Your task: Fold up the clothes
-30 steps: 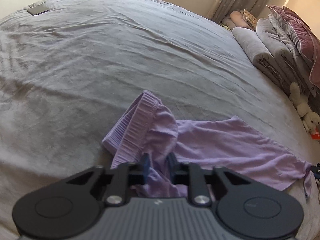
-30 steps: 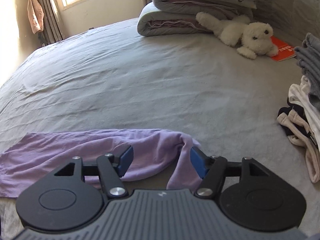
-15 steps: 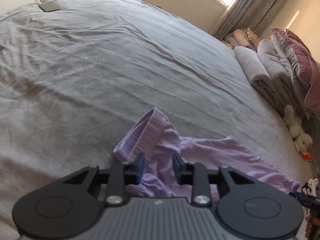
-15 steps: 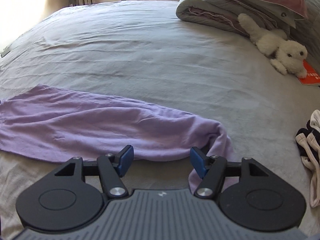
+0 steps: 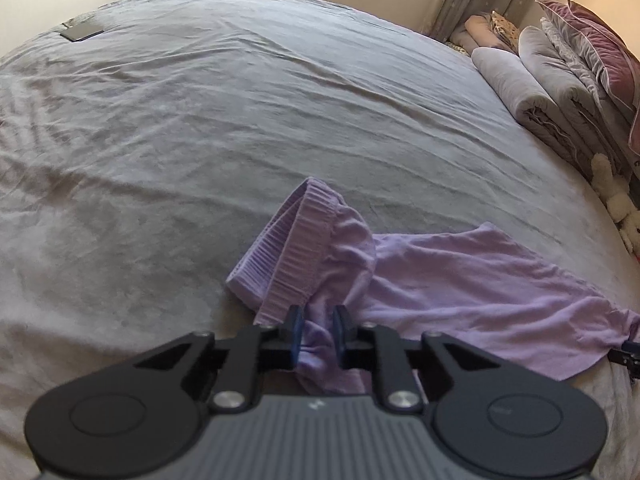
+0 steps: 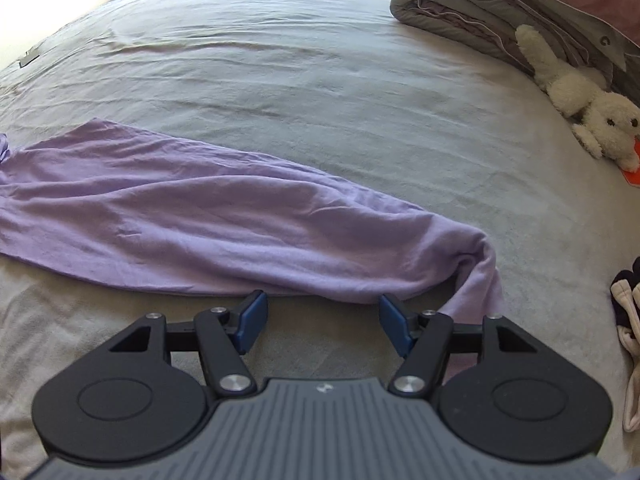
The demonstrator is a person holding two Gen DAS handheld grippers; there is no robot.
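A lilac pair of trousers (image 5: pixel 460 276) lies on the grey bed (image 5: pixel 240 120). Its ribbed waistband (image 5: pixel 296 248) stands bunched up just ahead of my left gripper (image 5: pixel 318 334), which is shut on the cloth below the waistband. In the right wrist view the trouser leg (image 6: pixel 192 220) lies stretched from left to right, its end curling down past the right finger. My right gripper (image 6: pixel 324 320) is open and empty, just short of the leg's near edge.
Folded grey quilts and pink pillows (image 5: pixel 560 76) are stacked along the bed's right side. A white plush dog (image 6: pixel 592 112) lies by them. A pile of cream and dark clothes (image 6: pixel 628 320) is at the right edge. A dark flat object (image 5: pixel 82 33) lies far left.
My right gripper has pulled back off the trouser leg and swung left; the leg now lies flatter. My left gripper still grips the cloth near the waistband and has shifted slightly.
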